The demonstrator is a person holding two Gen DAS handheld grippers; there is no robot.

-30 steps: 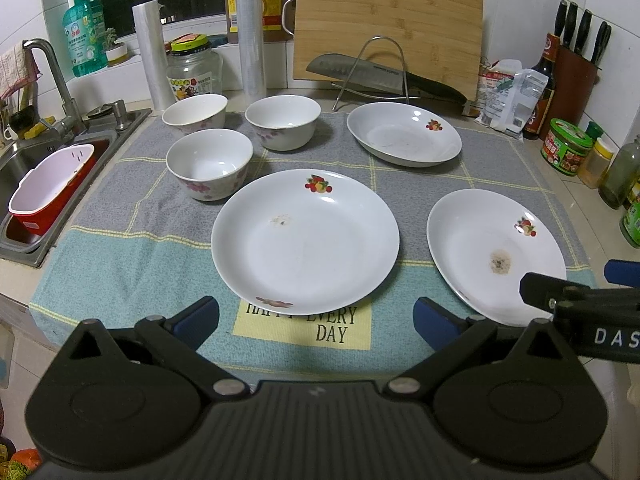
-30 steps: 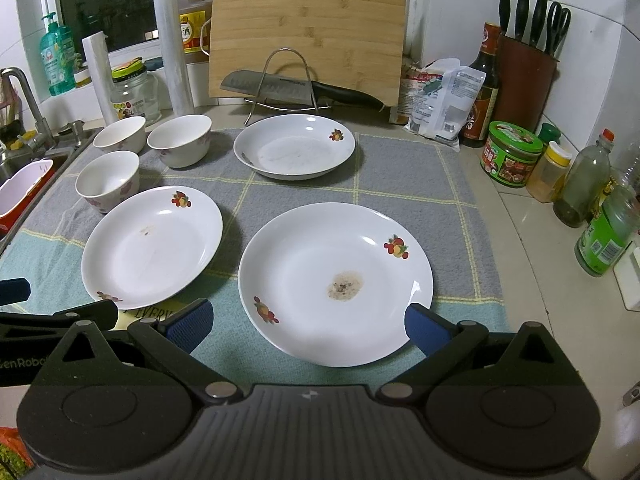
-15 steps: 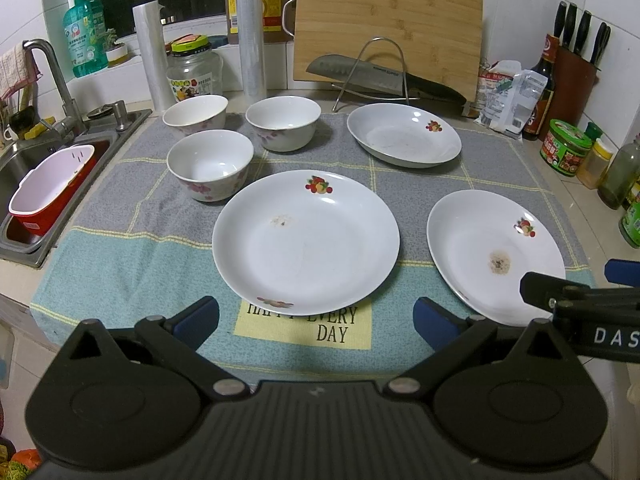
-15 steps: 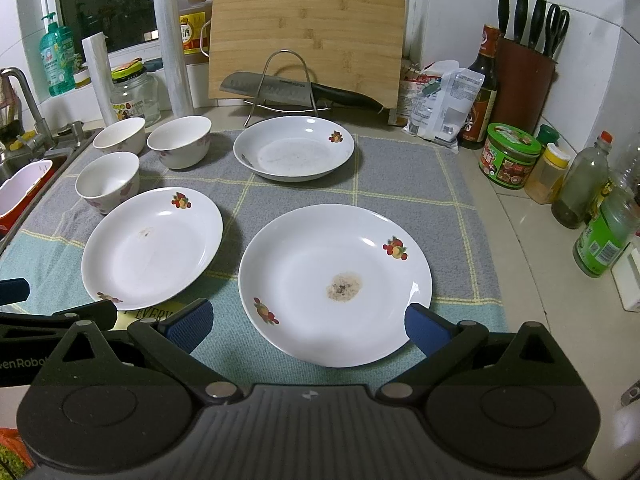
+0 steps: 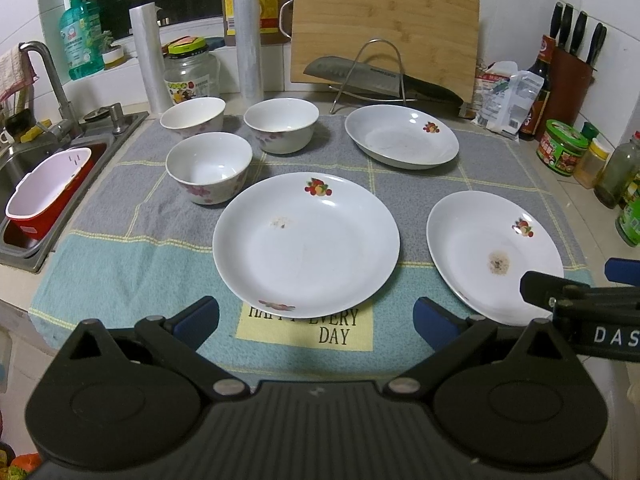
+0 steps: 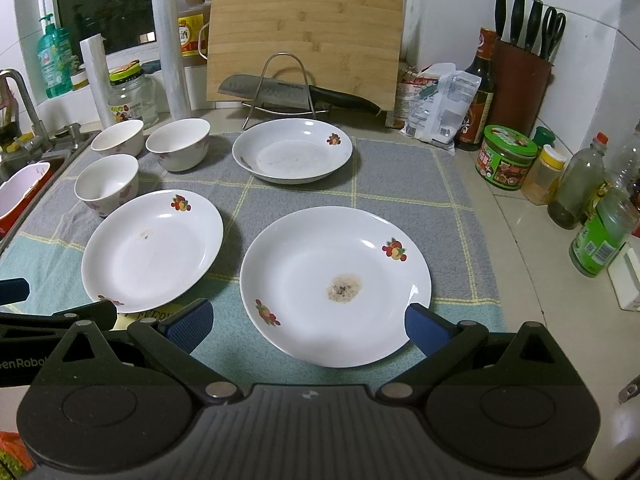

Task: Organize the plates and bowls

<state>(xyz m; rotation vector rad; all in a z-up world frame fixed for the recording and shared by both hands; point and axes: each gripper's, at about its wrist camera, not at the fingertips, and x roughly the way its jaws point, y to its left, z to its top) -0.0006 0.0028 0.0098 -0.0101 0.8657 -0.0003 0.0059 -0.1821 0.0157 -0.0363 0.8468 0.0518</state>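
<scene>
So the dishes are all laid out singly on a checked towel (image 5: 120,264) spread over the counter (image 6: 532,320), nothing stacked yet. Three plates: the middle plate (image 5: 306,240) sits right in front of the left tool (image 5: 316,318), the right plate (image 6: 335,284) sits right in front of the right tool (image 6: 308,322), and the back plate (image 6: 292,150) is further off, just in front of a wire rack (image 6: 285,88) that carries a cleaver (image 6: 276,90). Three bowls (image 5: 209,172) huddle at the back left, upright, close together but I can't say whether they touch.

Both tools are spread wide and carrying nothing, each hanging low near the front edge with its blue pads either side of the plate ahead. Looks to me like each one is lined up to take the nearest rim, which makes sense if plates get piled on plates and bowls nested in bowls.

Contents: bowls look empty. The right plate has a brownish smudge in its well, the middle plate a fainter mark, and the back plate looks a bit filmy. So not spotless.

Further out, a sink (image 5: 24,168) on the left holds a red-and-white tub (image 5: 48,188), and jars and bottles (image 6: 506,158) crowd the right side, well apart from the towel. A cutting board (image 5: 384,36) leans on the wall behind.
</scene>
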